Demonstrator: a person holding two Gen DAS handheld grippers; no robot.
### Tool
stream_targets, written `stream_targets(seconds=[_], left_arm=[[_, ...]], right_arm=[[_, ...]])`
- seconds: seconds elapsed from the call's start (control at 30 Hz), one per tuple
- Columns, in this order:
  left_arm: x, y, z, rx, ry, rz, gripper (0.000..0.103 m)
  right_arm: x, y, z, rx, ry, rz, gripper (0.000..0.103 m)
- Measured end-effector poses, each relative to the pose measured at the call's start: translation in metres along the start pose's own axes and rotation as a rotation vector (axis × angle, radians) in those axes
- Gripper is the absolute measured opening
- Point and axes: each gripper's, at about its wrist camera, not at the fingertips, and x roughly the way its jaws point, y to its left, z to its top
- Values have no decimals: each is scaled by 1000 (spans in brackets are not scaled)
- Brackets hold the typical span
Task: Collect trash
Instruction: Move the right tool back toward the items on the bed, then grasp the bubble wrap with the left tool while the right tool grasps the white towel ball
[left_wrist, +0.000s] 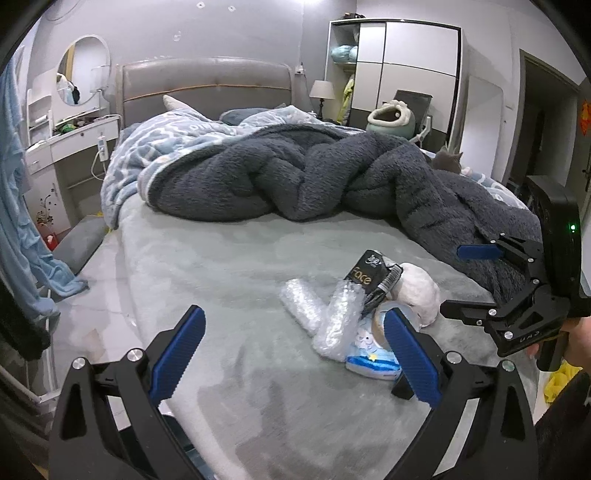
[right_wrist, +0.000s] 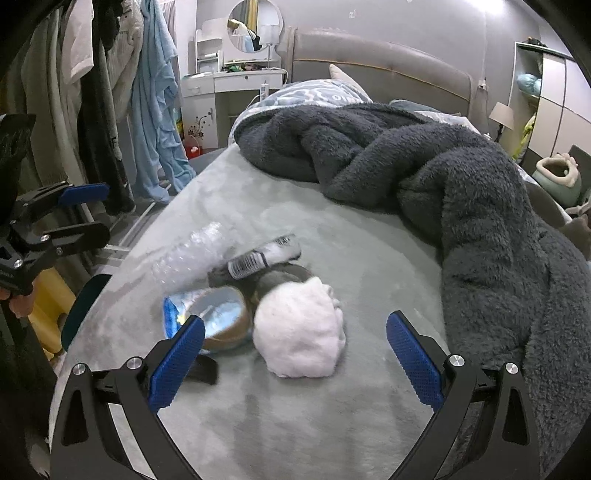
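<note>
A plush grey bed sheet (left_wrist: 229, 280) covers the bed beneath a heap of fuzzy charcoal blanket (left_wrist: 303, 177). The left gripper (left_wrist: 295, 354) has its ribbed blue pads spread wide, holding nothing; the right gripper (right_wrist: 295, 360) is likewise wide apart and empty. Just beyond its fingers lies the trash: a soft white wad (right_wrist: 299, 332), a brown tape roll (right_wrist: 225, 317), crinkly bubble wrap (right_wrist: 192, 254) and a glossy black packet (left_wrist: 364, 275), clustered touching on the near right of the sheet.

White wad (right_wrist: 301, 328), tape roll (right_wrist: 221, 317), bubble wrap (left_wrist: 325, 317), black packet (left_wrist: 364, 275), heaped touching on bed (left_wrist: 221, 295)
</note>
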Motion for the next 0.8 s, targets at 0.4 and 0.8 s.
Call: stream_targets(seconds=[0.4, 0.8], left_arm=[[47, -17, -4, 39, 104, -34, 79], [73, -22, -7, 54, 168, -75, 46]], right_arm=[[25, -16, -15, 28, 84, 31, 99], [40, -15, -16, 28, 108, 46, 88]])
